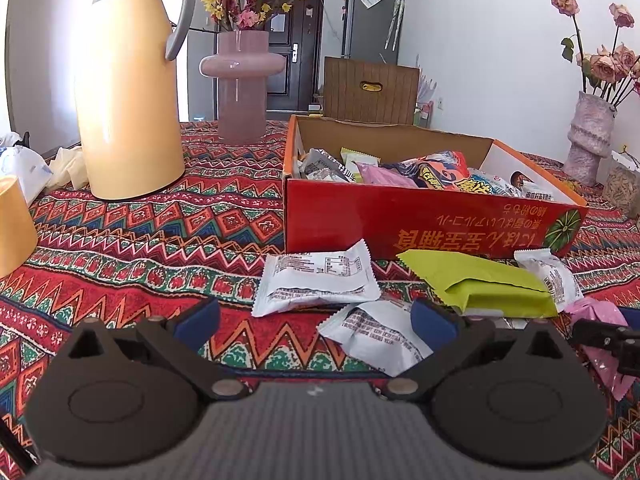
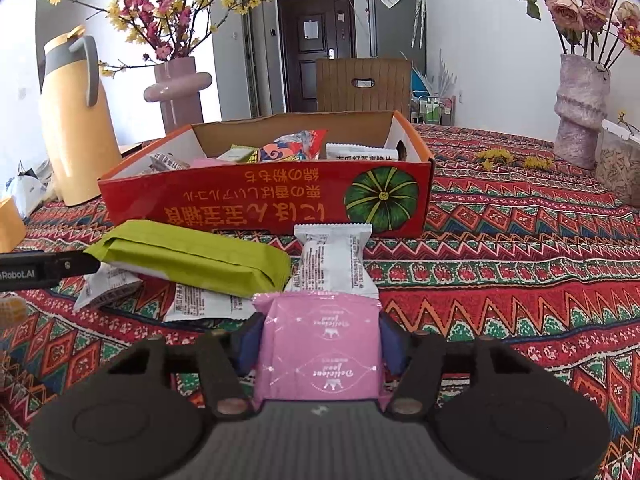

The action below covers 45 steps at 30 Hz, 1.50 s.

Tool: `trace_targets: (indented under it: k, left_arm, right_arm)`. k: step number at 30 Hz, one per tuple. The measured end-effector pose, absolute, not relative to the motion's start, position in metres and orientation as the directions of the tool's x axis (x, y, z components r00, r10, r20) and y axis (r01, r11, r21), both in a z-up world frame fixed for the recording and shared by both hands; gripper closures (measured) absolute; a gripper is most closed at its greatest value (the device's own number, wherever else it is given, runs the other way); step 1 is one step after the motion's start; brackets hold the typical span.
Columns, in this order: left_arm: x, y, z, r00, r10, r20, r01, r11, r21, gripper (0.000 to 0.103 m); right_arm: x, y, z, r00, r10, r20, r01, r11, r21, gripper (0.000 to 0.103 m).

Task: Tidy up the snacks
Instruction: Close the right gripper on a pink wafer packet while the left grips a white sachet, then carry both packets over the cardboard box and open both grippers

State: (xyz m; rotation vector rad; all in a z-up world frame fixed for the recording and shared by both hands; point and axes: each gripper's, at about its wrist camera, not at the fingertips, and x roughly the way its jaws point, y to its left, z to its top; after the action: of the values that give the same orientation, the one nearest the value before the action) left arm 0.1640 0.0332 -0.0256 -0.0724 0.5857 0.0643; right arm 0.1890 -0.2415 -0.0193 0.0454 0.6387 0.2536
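Note:
A red cardboard box (image 1: 400, 216) (image 2: 240, 200) holds several snack packets. In front of it on the patterned cloth lie a green packet (image 1: 480, 284) (image 2: 192, 256) and three white packets (image 1: 316, 280) (image 1: 372, 336) (image 2: 332, 264). My left gripper (image 1: 316, 322) is open low over the cloth, with the corner of one white packet by its right finger. My right gripper (image 2: 320, 340) is shut on a pink snack packet (image 2: 320, 360), its blue pads pressing both sides. That packet (image 1: 596, 312) also shows at the right edge of the left wrist view.
A yellow thermos jug (image 1: 128, 92) and a pink vase (image 1: 242, 80) with flowers stand at the back left. A yellow cup (image 1: 12, 224) is at the left edge. A rough vase (image 2: 580, 112) with roses and a jar (image 2: 620, 168) stand at the right.

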Motion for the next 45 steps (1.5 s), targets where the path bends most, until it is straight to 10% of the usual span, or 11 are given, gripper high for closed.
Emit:
trace_targets:
  k: [28, 33, 36, 45]
  left_arm:
    - [0.201, 0.008, -0.029, 0.655, 0.095, -0.749, -0.207, 0.977, -0.057, 0.003]
    - [0.188, 0.009, -0.028, 0.673, 0.098, -0.733, -0.184, 0.982, -0.037, 0.023]
    - [0.181, 0.004, -0.026, 0.696, 0.087, -0.712, -0.135, 0.991, -0.011, 0.054]
    - [0.167, 0.003, -0.024, 0.729, 0.078, -0.680, -0.101, 0.995, 0.005, 0.062]
  right_arm:
    - [0.198, -0.276, -0.027, 0.803, 0.241, -0.545, -0.151, 0.967, 0.206, 0.044]
    - [0.198, -0.276, -0.027, 0.804, 0.246, -0.542, -0.154, 0.966, 0.210, 0.045]
    - [0.198, -0.275, -0.027, 0.805, 0.244, -0.541, -0.155, 0.966, 0.205, 0.045]
    - [0.200, -0.267, -0.028, 0.779, 0.223, -0.586, -0.160, 0.975, 0.157, 0.042]
